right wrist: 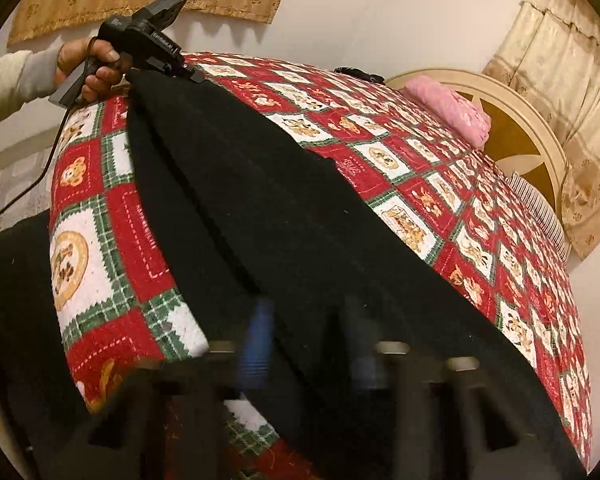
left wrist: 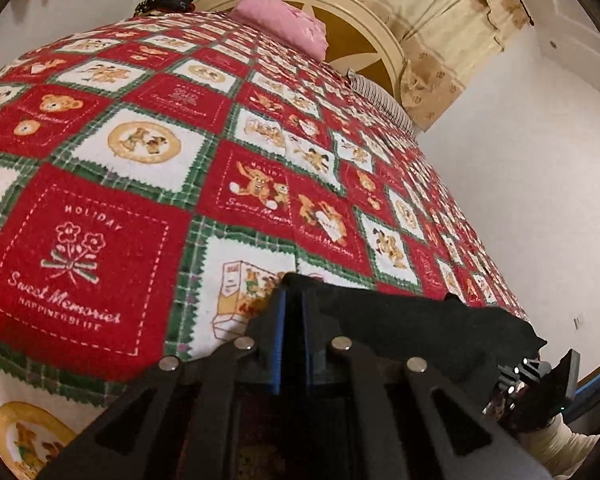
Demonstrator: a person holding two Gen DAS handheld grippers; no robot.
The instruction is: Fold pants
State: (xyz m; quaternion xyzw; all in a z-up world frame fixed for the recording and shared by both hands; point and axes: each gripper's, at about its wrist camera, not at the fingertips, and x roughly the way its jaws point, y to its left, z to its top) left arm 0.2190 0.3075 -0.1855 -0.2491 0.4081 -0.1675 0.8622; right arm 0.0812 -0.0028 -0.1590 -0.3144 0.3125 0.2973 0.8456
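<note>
Black pants (right wrist: 284, 216) lie stretched in a long band across a red, white and green patchwork blanket (right wrist: 100, 208) on a bed. My left gripper (left wrist: 294, 300) is shut on one end of the pants (left wrist: 420, 328), the cloth pinched between its fingers. In the right wrist view the left gripper (right wrist: 180, 70) sits at the far end of the pants, held by a hand. My right gripper (right wrist: 308, 332) is blurred at the near end of the pants, its blue-padded fingers (right wrist: 256, 340) apart with black cloth between them. The right gripper's body also shows in the left wrist view (left wrist: 540, 384).
A folded pink cloth (left wrist: 284, 20) lies by the cream round headboard (left wrist: 380, 32) at the far end of the bed. A dark item (left wrist: 164, 4) lies at the far bed edge. Beige curtains (right wrist: 572, 128) hang on white walls. A cable (right wrist: 40, 176) trails from the left gripper.
</note>
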